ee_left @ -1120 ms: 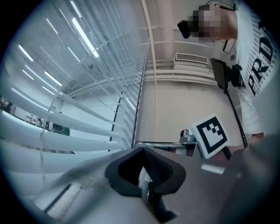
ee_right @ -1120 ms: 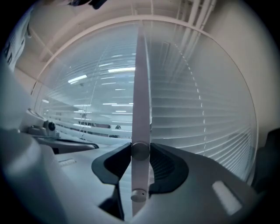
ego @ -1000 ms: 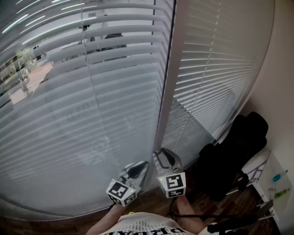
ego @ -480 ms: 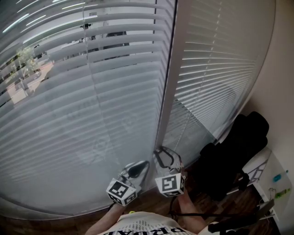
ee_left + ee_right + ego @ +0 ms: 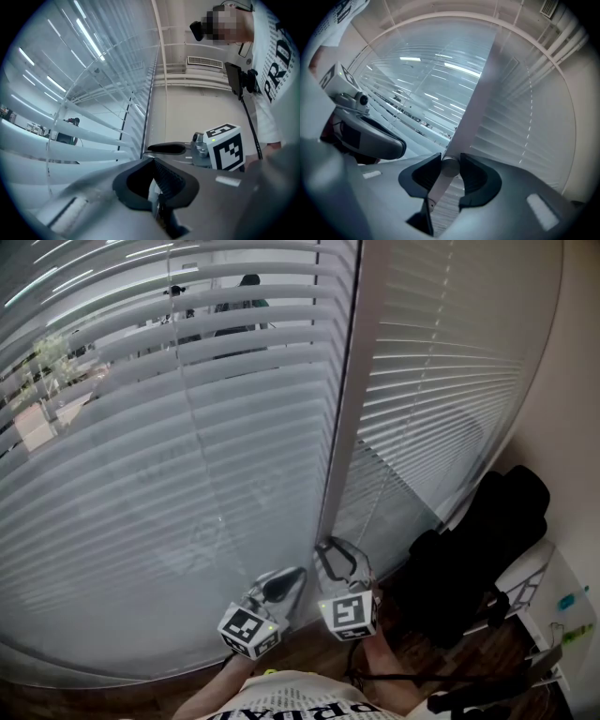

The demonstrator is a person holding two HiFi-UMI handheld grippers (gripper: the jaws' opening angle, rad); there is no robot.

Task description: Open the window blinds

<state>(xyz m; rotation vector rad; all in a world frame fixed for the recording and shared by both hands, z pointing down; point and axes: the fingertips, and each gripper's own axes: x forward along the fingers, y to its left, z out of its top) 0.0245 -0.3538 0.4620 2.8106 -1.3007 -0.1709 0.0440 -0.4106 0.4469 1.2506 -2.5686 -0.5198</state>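
The long white window blinds (image 5: 187, 456), made of thin flat slats, hang over the glass on the far side. Some street shows between the slats at the top left.

The right gripper (image 5: 450, 164) is squeezed onto a thin, pale, round turning stick (image 5: 439, 186). The stick hangs near the tall grey frame post (image 5: 342, 409) between the two blinds. The left gripper (image 5: 153, 164) sits just to its left with its jaws together. Something pale shows low between them, but I cannot tell what.

The stick is probably light, stiff and smooth, so it could slip when twisted. A firm hold near its bottom end looks best. The slats look thin and bendy, so it is better not to grab them.
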